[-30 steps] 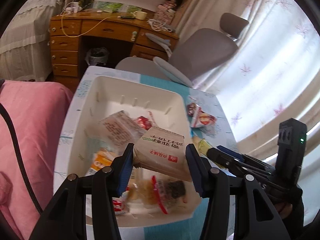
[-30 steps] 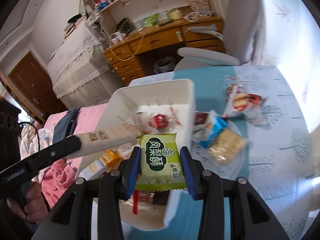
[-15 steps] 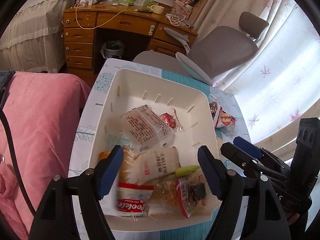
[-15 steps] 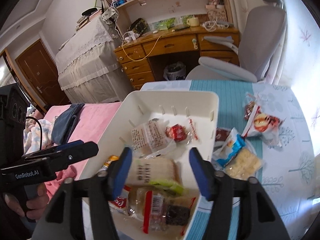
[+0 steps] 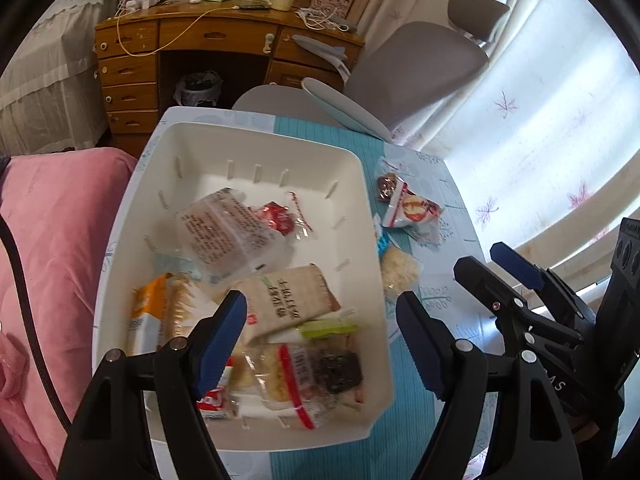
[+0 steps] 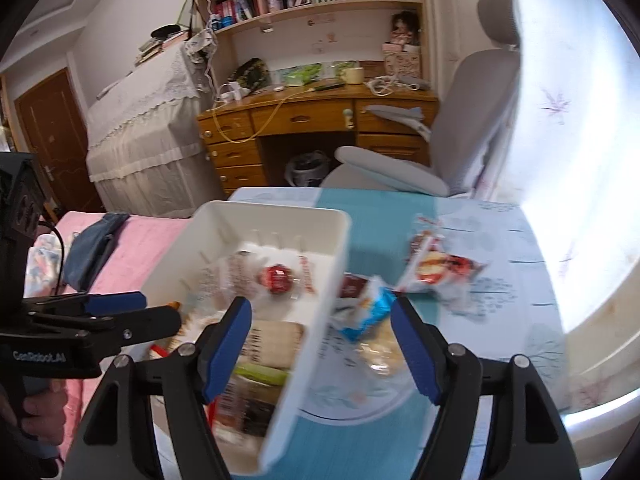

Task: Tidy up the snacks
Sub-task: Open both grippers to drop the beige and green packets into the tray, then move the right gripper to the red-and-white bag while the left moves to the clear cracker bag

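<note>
Left gripper (image 5: 320, 344): jaws spread wide, nothing between them, hovering above the near end of the white bin (image 5: 360, 208). Right gripper (image 6: 322, 346): jaws likewise wide apart and empty, straddling the bin's right wall, with the table (image 6: 500, 300) beneath.

Inside the bin, a jumble of snacks:
- clear bread pack (image 5: 230, 232) with printed text, near the middle
- small red sweet (image 5: 276, 218) just beside it, toward the far wall
- beige pack (image 5: 286, 300) with dark lettering, lying flat, partly over a green packet (image 5: 328, 326)
- orange-and-white pack (image 5: 150, 312) against the left wall
- clear bag with dark filling (image 5: 320, 376) at the near end, next to a red-and-white wrapper (image 5: 212, 396)

Outside the bin, on the patterned tablecloth to its right:
- red-and-white snack bag (image 6: 438, 266), farthest out
- small brown packet (image 6: 352, 286) close to the bin wall
- blue packet (image 6: 368, 312) touching a pale cracker pack (image 6: 380, 354)

Beyond the table: grey office chair (image 5: 424, 68), wooden desk (image 6: 304, 116), pink bedding (image 5: 52, 240) on the left.
</note>
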`<state>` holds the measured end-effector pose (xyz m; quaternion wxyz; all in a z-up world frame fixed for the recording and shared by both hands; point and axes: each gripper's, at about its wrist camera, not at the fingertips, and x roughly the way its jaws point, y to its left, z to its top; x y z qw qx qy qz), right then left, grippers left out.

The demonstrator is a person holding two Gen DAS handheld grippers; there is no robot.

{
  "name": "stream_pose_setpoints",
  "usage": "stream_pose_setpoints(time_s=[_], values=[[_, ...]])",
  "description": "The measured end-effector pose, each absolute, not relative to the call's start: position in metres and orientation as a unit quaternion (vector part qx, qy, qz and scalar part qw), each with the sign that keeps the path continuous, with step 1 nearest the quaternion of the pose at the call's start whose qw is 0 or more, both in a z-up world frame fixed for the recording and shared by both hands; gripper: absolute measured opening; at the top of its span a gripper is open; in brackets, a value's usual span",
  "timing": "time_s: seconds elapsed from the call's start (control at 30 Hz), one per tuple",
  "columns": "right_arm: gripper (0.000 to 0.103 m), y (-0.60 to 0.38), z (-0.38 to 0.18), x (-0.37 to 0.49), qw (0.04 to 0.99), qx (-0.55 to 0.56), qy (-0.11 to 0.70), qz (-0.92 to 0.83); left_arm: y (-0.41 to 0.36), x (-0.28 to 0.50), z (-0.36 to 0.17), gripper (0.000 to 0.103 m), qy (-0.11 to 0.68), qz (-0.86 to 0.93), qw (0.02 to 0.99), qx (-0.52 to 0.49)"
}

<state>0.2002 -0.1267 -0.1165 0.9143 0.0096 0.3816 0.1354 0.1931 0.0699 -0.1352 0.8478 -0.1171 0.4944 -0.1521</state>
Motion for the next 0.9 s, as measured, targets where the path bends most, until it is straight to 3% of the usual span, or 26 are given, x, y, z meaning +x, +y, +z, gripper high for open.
stream_pose_setpoints(time_s=[0.47, 0.9], values=[[0.073, -0.213, -0.104, 0.201, 0.916, -0.071, 0.38, 0.109, -0.031, 0.179, -0.125, 0.076, 0.514, -0.153, 0.837, -0.114], [0.073, -0.254, -0.092, 0.233, 0.915, -0.133, 0.356, 0.135, -0.111, 0.174, -0.152, 0.076, 0.494, -0.109, 0.858, -0.095]])
